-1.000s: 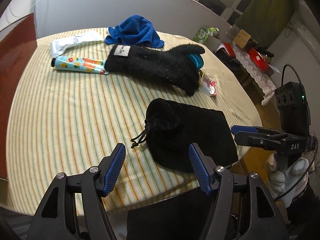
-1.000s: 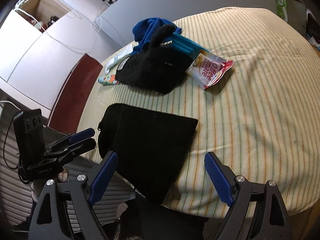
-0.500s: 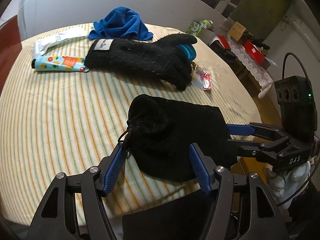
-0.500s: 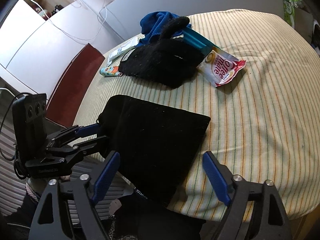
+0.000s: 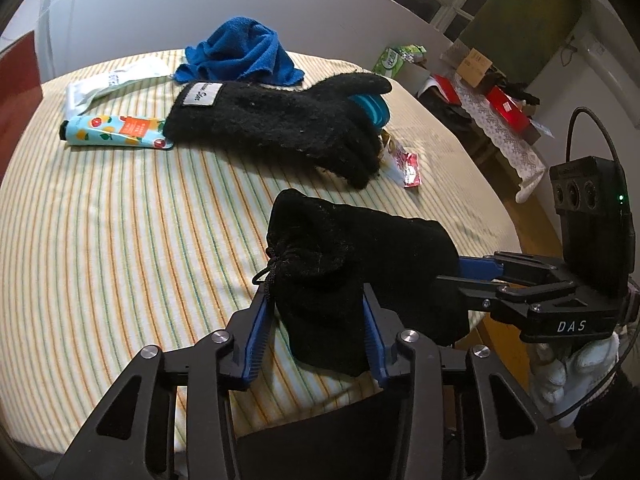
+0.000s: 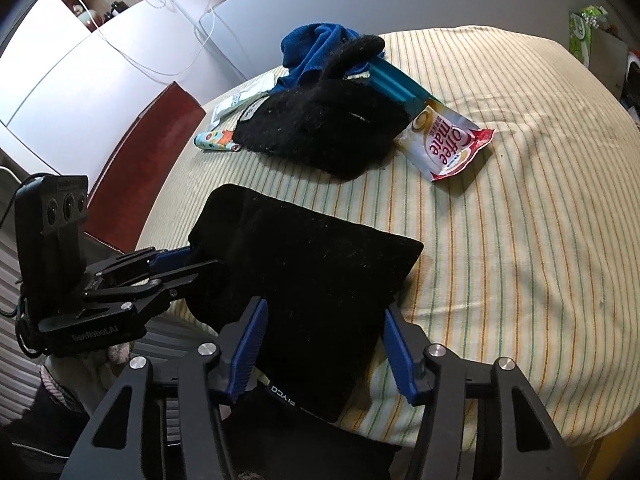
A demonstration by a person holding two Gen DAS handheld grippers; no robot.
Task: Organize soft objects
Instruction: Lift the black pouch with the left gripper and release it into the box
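Lying on the striped tablecloth [image 5: 120,240] near its front edge, the black drawstring pouch [image 5: 340,264] is cinched at its mouth, so its contents cannot be told. The left gripper [image 5: 316,328] has its jaws closing on the pouch's gathered neck, blue pads touching the fabric on both sides. The right gripper [image 6: 324,344] has its jaws closing around the pouch's flat bottom end, fabric between them. Farther back, a black glove [image 5: 280,124] lies over a teal object [image 6: 396,80], beside a blue cloth [image 5: 240,54] and a printed tube [image 5: 116,132]. Only the right wrist view shows the creamer sachet [image 6: 444,142] fully; the left shows the glove's white label [image 5: 200,96].
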